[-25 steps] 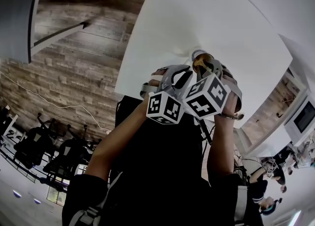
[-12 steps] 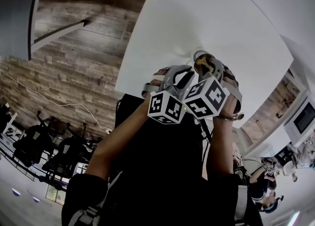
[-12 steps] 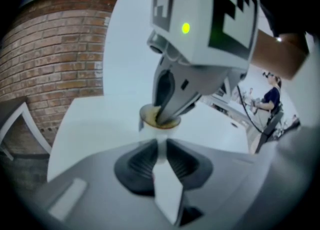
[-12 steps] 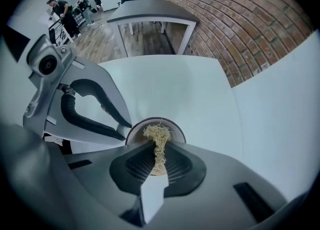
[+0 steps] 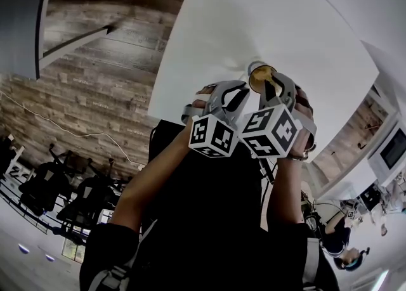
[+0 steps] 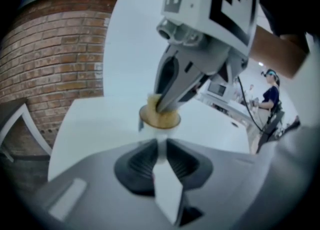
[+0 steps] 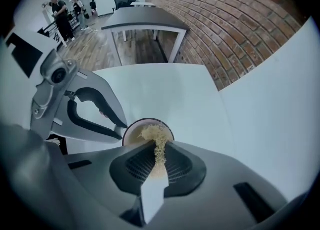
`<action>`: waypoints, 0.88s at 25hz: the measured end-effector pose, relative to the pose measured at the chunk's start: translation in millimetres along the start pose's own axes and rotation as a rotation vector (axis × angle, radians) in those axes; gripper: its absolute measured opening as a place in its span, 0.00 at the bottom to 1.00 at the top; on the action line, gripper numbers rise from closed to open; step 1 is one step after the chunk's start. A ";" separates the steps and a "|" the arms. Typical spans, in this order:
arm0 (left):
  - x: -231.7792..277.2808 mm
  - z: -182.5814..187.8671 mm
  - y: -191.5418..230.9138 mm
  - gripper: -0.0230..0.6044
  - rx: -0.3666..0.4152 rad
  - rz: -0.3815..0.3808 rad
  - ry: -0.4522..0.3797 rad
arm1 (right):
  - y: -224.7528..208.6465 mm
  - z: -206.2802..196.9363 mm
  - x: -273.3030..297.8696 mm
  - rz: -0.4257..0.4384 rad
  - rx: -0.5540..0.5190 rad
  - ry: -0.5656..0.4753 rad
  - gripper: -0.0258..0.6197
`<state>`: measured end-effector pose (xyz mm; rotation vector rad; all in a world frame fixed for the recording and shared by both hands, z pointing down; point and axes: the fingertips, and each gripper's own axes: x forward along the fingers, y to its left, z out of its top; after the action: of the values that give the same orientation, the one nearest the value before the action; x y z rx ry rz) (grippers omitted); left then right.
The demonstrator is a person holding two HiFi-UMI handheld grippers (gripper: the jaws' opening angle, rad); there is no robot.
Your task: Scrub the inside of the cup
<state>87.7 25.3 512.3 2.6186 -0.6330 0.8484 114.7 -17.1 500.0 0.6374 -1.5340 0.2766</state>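
A small white cup (image 6: pixel 159 120) with a dark rim is held off the table, and my left gripper (image 6: pixel 160 146) is shut on its lower wall. A yellow fibrous scrubber (image 7: pixel 159 141) is pinched in my right gripper (image 7: pixel 159 158), and its tuft reaches into the cup's mouth (image 7: pixel 148 130). In the left gripper view the right gripper's fingers (image 6: pixel 172 91) come down from above into the cup. The head view shows both grippers close together above the table's near edge, with the cup (image 5: pixel 261 75) just beyond the left gripper (image 5: pixel 236 96) and the right gripper (image 5: pixel 274 90).
A white table (image 5: pixel 273 23) lies under the cup. A brick wall (image 7: pixel 240 18) runs along its far side. A dark table (image 7: pixel 145 21) stands on the wooden floor beyond, with people (image 7: pixel 62 16) further back. Black chairs (image 5: pixel 70 198) stand at the lower left.
The right gripper has shifted slightly down and to the right and turned a little, with the scrubber still at the cup's mouth. The left gripper and the cup have barely moved.
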 end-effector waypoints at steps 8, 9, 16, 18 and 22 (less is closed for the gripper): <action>0.2 -0.4 -0.2 0.13 0.004 0.003 -0.002 | 13.3 2.2 30.9 0.040 -0.004 0.059 0.09; 0.3 -0.2 -0.6 0.13 0.005 0.003 -0.003 | 14.5 2.2 32.3 0.039 -0.009 0.064 0.09; -0.4 -0.6 2.1 0.13 0.006 0.001 -0.001 | 17.3 13.6 24.3 0.126 0.113 -0.060 0.09; 0.2 0.2 4.8 0.13 0.008 0.002 0.000 | 14.9 16.1 17.4 0.170 0.195 -0.125 0.09; 0.5 1.1 7.4 0.13 0.004 0.006 0.002 | 12.8 18.6 -0.1 0.271 0.341 -0.229 0.09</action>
<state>84.9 18.3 512.9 2.6204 -0.6392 0.8541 92.2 -16.9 501.1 0.7451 -1.8145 0.7018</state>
